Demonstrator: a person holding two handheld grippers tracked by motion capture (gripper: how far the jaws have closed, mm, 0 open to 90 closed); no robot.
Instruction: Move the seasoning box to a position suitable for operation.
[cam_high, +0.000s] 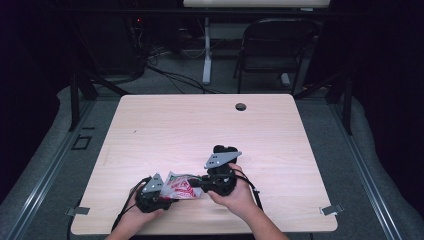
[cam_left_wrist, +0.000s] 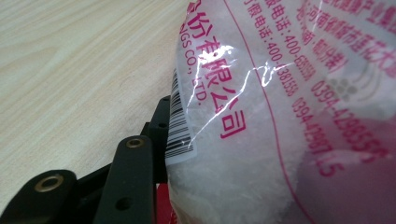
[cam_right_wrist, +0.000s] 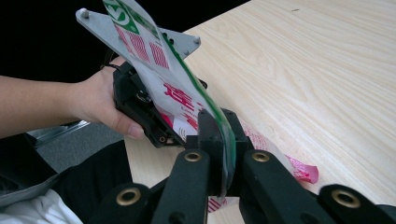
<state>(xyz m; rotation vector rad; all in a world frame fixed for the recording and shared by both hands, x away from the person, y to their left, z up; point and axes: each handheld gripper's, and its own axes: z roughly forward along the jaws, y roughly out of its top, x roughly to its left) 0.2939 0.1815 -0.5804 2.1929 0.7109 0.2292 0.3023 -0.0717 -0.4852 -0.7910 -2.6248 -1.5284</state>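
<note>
Here the plastic bag (cam_high: 179, 187) hangs just above the near edge of the worktop (cam_high: 200, 125), stretched between both tools, its long axis running left to right in the high view. The right hand-held gripper (cam_right_wrist: 224, 161) is clamped on its flat sealed edge. The left hand-held gripper (cam_high: 162, 192) presses on the bag's bulkier, filled end.

This looks like a lab or test room: a bare pale wood surface (cam_high: 210, 130) with a cable hole (cam_high: 241, 106), dark curtained surroundings, grey carpet (cam_high: 175, 82), trailing cables (cam_high: 170, 75), a folding chair (cam_high: 272, 47) and probably electronics behind.
</note>
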